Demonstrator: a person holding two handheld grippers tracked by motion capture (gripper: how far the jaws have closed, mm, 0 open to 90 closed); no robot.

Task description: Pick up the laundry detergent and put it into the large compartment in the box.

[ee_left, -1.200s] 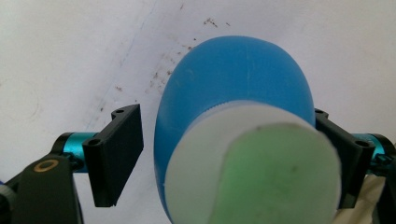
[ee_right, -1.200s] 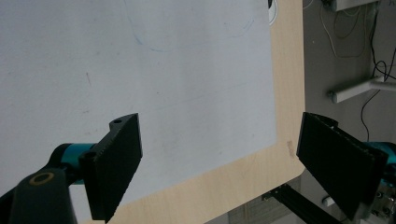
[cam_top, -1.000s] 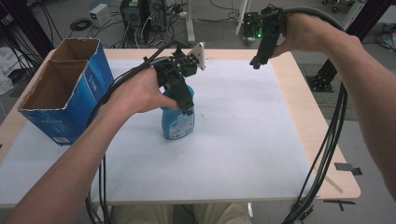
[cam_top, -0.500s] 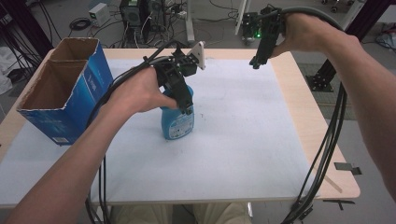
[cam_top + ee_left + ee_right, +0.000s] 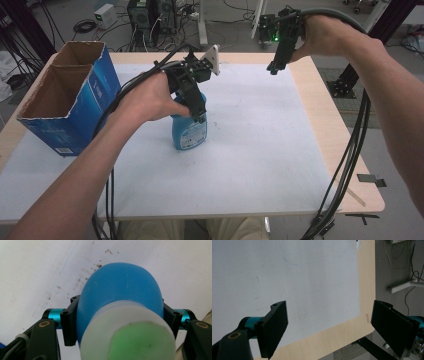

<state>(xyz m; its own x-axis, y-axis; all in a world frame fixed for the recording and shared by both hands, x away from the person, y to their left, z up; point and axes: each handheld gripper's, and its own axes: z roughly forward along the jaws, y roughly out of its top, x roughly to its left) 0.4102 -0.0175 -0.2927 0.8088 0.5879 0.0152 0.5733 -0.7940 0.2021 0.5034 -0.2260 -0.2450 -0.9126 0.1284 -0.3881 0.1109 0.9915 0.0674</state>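
Observation:
A blue bottle (image 5: 189, 134) with a label stands upright left of the middle of the white mat. From above, my left gripper (image 5: 200, 116) reaches down over the bottle's top. In the left gripper view the blue bottle (image 5: 120, 285) and its white, green-topped cap (image 5: 132, 340) sit between the jaws. The jaws have just been closing, and both pads (image 5: 71, 322) now press on the bottle's sides. My right gripper (image 5: 274, 66) hangs in the air over the far right part of the table. In the right gripper view, my right gripper (image 5: 329, 308) stands wide open with nothing between its jaws.
An open blue cardboard box (image 5: 75, 100) stands at the table's left edge. A white mat (image 5: 260, 160) covers most of the wooden table (image 5: 345, 150). Black cables (image 5: 350, 165) trail off the right side. Computers and wiring (image 5: 145, 12) sit on the floor behind.
Both hands stay where they were. The left gripper's jaws have drawn in against the bottle.

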